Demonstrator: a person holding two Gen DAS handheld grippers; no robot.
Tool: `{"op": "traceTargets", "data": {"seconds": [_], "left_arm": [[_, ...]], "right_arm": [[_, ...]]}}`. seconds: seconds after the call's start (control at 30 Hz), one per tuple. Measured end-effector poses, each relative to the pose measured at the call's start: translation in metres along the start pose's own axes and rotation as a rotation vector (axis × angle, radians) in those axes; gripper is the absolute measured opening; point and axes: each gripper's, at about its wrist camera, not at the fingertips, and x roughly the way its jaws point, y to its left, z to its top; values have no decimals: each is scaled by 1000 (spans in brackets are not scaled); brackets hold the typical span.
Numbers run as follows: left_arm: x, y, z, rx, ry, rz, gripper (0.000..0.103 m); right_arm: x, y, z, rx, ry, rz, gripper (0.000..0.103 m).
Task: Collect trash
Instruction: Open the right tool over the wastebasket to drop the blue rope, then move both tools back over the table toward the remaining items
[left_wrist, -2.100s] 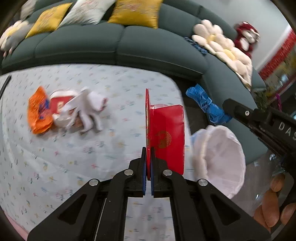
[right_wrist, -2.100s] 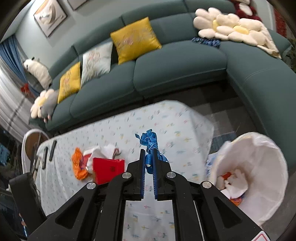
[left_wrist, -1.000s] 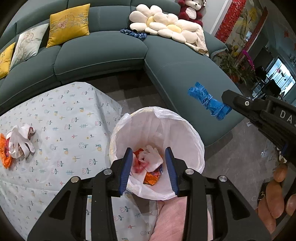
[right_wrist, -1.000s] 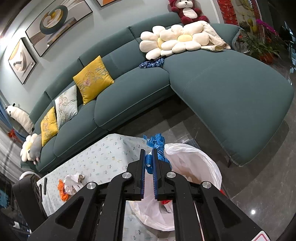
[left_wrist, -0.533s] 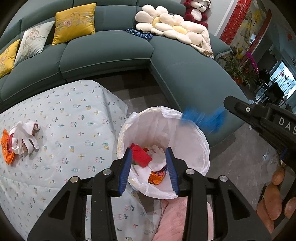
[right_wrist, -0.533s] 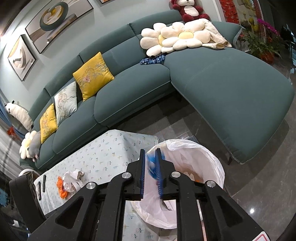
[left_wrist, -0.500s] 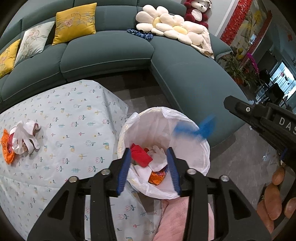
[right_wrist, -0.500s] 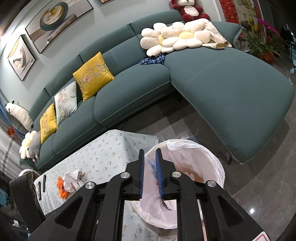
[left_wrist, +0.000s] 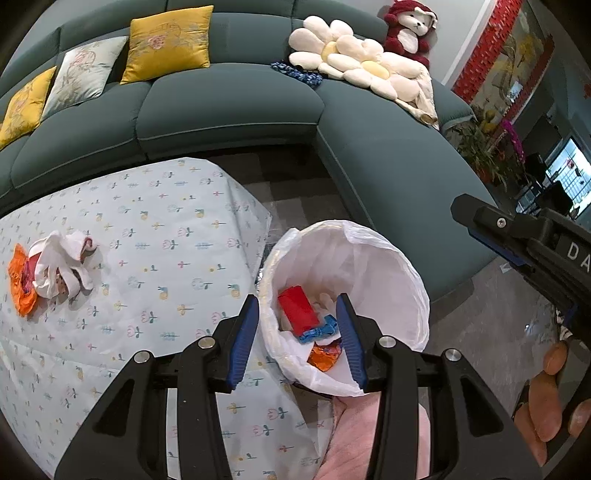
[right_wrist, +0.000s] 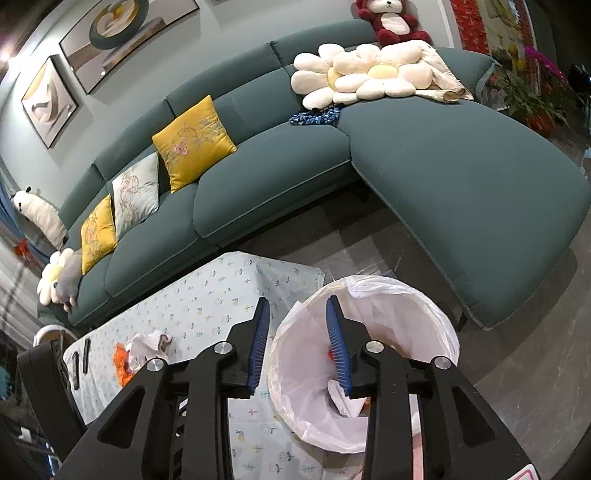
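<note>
Beside the flowered surface (left_wrist: 155, 258), the bin (left_wrist: 388, 258) now holds the red packet (left_wrist: 297, 310) and blue wrapper (left_wrist: 319, 331) I dropped, so my left hand-held gripper (left_wrist: 297, 339) and right hand-held gripper (right_wrist: 297, 345) gape empty, leaving the glove-and-orange-wrapper pile (left_wrist: 48, 269).

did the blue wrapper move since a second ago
Yes. It was clamped in the right hand-held gripper above the trash bin's rim; now it lies down inside the bin, the blue wrapper beside the red box.
</note>
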Motion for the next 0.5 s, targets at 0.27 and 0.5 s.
{"op": "traceTargets", "data": {"seconds": [0.27, 0.5], "left_arm": [[-11, 41, -3, -76, -17, 26, 42], [-22, 98, -9, -165, -36, 78, 45]], "right_arm": [[9, 38, -7, -56, 18, 16, 38], [22, 84, -20, -122, 54, 46, 39]]}}
